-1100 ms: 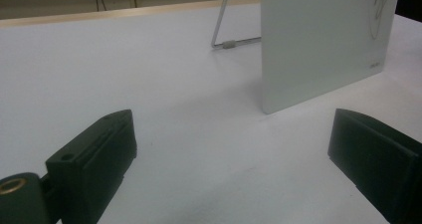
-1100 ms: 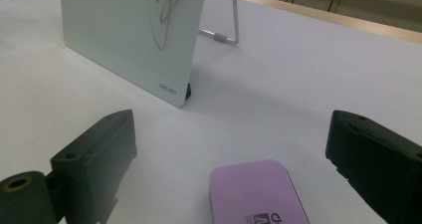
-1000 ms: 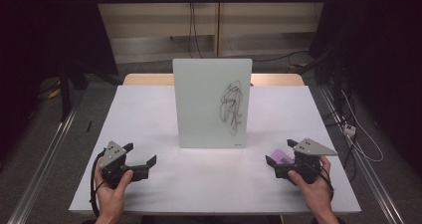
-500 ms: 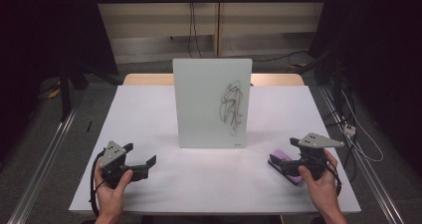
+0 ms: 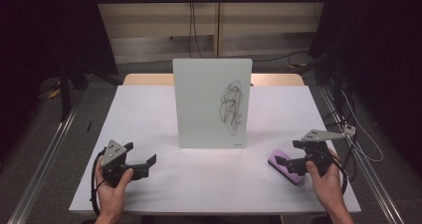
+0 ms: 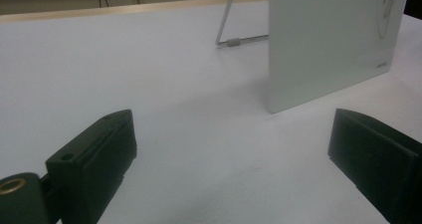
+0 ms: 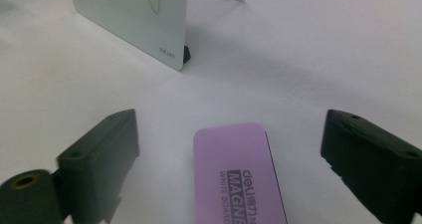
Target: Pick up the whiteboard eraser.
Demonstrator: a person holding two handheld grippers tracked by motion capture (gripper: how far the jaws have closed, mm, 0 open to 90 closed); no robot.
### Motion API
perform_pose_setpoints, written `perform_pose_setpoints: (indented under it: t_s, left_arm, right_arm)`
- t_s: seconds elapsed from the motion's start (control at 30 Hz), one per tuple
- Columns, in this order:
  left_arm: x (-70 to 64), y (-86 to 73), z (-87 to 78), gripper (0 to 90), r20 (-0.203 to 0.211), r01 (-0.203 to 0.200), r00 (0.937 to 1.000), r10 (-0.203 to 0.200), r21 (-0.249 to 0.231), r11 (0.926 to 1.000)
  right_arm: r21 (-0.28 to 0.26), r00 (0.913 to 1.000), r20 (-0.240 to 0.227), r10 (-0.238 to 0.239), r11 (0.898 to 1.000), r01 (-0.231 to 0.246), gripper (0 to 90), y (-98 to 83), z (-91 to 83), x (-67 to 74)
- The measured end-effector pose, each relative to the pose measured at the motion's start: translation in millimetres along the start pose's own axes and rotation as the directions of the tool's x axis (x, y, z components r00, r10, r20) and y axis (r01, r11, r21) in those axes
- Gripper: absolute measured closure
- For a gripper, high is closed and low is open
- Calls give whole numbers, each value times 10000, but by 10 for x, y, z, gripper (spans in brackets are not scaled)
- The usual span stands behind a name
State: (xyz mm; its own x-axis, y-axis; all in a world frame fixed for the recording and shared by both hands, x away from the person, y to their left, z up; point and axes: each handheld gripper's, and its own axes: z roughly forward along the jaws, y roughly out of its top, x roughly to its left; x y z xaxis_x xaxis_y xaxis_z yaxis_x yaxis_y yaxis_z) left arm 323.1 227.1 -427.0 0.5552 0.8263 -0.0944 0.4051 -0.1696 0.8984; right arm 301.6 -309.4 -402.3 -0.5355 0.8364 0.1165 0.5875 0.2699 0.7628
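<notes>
A small whiteboard [image 5: 212, 103] stands upright on a wire stand at the table's middle, with a black scribble [image 5: 233, 107] on its right half. A purple whiteboard eraser [image 5: 283, 166] lies flat near the front right. My right gripper [image 5: 293, 159] hovers over it, open, and in the right gripper view the eraser [image 7: 240, 174] lies between the two jaws, touching neither. My left gripper [image 5: 142, 159] rests at the front left, open with nothing in it; its view shows the board's lower corner [image 6: 328, 40] ahead to the right.
The white table [image 5: 149, 114] is bare around the board. The board's wire stand [image 6: 234, 30] sticks out behind it. A metal rail [image 5: 45, 154] and cables run along the floor on both sides.
My right gripper has moved a little right and back toward the front edge, so more of the purple eraser shows in front of it. The left gripper stayed put.
</notes>
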Motion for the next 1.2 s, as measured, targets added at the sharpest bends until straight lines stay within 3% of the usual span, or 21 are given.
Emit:
perform_pose_setpoints:
  t_s: [0.1,0.3,0.5,0.6,0.77,1.2]
  left_arm:
    - [6,4,-3,49,-47,-6,10000,6,-54,10000]
    - [-5,0,-9,49,33,-114,9999,114,-9,9999]
    - [12,-2,-24,49,35,-111,9999,111,-49,9999]
    - [13,-3,-27,49,30,-69,10000,69,-62,10000]
    - [10,-7,-36,49,6,-103,9999,103,-6,9999]
    - [11,-9,-30,51,109,-104,9999,104,38,9999]
  right_arm:
    - [362,9999,128,-49,9993,44,136,9,-4,-14]
    - [1212,9990,-216,-389,9918,412,150,18,44,-31]
    - [1943,9967,192,-789,9782,737,170,1,12,-36]
    - [2095,9962,273,-832,9749,757,176,-27,6,-45]
    - [2606,9977,-236,-642,9630,681,248,-48,42,-52]
    - [3284,9961,-182,-860,9405,872,311,-77,179,-48]
